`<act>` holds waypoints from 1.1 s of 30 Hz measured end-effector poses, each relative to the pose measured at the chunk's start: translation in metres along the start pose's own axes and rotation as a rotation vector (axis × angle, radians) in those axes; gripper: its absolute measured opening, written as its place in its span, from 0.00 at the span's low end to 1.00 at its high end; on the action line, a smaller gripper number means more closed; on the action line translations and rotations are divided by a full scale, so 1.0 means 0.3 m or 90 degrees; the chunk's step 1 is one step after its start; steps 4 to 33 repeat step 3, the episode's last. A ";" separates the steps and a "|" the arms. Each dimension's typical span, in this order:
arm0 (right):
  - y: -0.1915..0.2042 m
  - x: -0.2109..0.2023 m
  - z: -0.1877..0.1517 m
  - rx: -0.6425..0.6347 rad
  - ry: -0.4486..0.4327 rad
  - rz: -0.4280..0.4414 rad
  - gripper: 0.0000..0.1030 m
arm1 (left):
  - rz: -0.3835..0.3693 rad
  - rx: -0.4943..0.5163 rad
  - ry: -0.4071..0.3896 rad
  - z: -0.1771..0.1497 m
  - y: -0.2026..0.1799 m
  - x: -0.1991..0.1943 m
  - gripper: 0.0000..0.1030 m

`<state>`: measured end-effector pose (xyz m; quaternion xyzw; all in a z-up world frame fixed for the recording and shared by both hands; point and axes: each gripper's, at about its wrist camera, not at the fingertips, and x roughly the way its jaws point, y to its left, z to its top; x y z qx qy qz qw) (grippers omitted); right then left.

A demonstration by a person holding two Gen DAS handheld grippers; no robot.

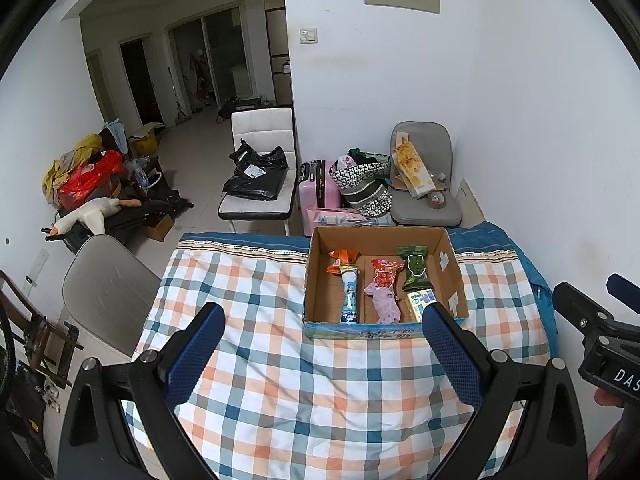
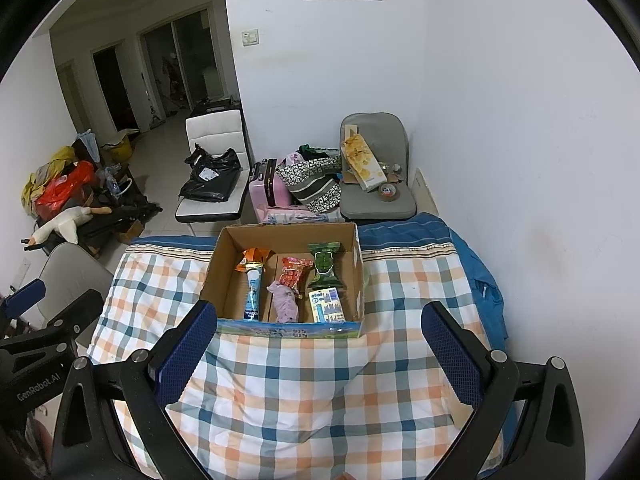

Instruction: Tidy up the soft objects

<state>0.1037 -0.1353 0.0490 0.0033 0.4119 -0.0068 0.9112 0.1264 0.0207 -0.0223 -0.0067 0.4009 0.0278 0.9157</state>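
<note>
An open cardboard box stands on a plaid-covered table. Inside lie an orange packet, a blue-white tube, a red packet, a pink soft toy, a green packet and a small carton. My left gripper is open and empty, held above the cloth in front of the box. My right gripper is open and empty, likewise before the box.
Behind the table stand a grey chair with a box and tape, a pink suitcase, a patterned bag and a white chair with black bags. A grey chair is left of the table. The white wall is right.
</note>
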 end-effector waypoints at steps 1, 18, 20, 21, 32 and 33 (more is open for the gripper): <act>-0.001 -0.001 0.003 0.000 0.000 0.000 1.00 | 0.000 0.002 0.000 0.005 -0.001 0.002 0.98; -0.001 0.000 0.001 -0.001 0.000 0.000 1.00 | -0.001 0.004 0.001 0.005 -0.003 0.003 0.98; -0.001 0.000 0.001 -0.001 0.000 0.000 1.00 | -0.001 0.004 0.001 0.005 -0.003 0.003 0.98; -0.001 0.000 0.001 -0.001 0.000 0.000 1.00 | -0.001 0.004 0.001 0.005 -0.003 0.003 0.98; -0.001 0.000 0.001 -0.001 0.000 0.000 1.00 | -0.001 0.004 0.001 0.005 -0.003 0.003 0.98; -0.001 0.000 0.001 -0.001 0.000 0.000 1.00 | -0.001 0.004 0.001 0.005 -0.003 0.003 0.98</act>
